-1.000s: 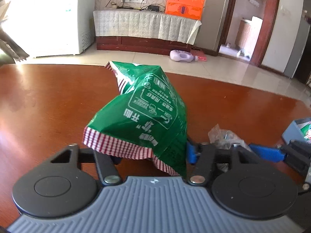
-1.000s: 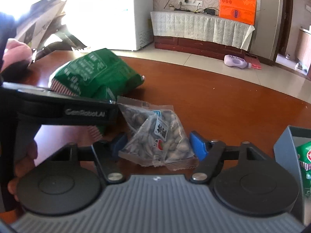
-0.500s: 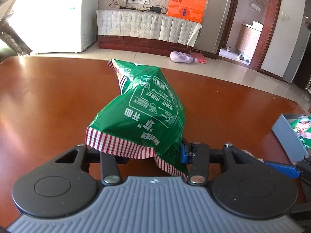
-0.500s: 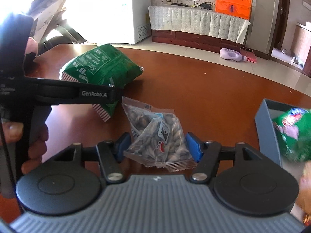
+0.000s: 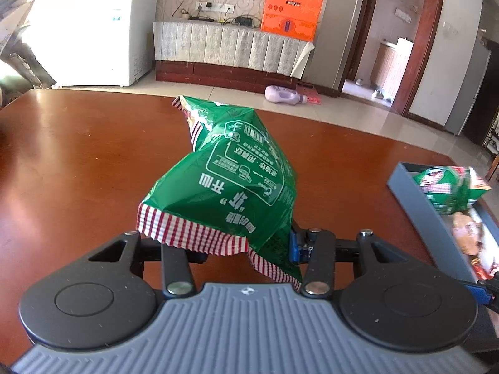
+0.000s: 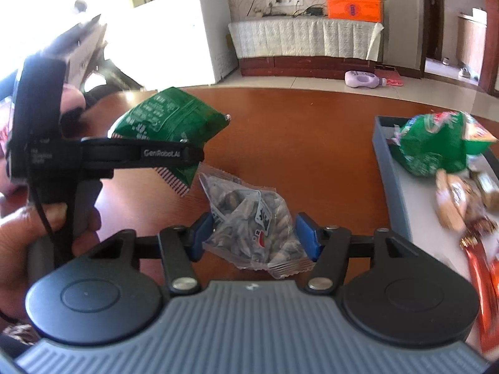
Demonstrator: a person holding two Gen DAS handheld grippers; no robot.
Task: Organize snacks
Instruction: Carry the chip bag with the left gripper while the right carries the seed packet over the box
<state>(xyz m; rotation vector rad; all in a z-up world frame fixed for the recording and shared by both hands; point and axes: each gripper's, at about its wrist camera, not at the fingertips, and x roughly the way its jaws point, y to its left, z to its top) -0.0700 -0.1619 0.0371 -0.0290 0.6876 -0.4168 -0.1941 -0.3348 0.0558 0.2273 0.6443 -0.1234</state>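
Green bag (image 5: 230, 184) hides left tool (image 5: 246, 246), clamped | right tool (image 6: 254, 237) clamps nut packet (image 6: 252, 227)

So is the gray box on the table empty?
No, the gray box already holds a green snack bag and some other wrapped snacks.

Tray (image 6: 393, 187) contents motion-blurred, tray cut off at right edge

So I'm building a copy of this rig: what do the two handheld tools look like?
Both match: ribbed grey body, black round discs and linkage arms with silver pivots, blue fingers. The left tool carries white "GenRobot.AI" lettering, a black cable, and a bare hand.
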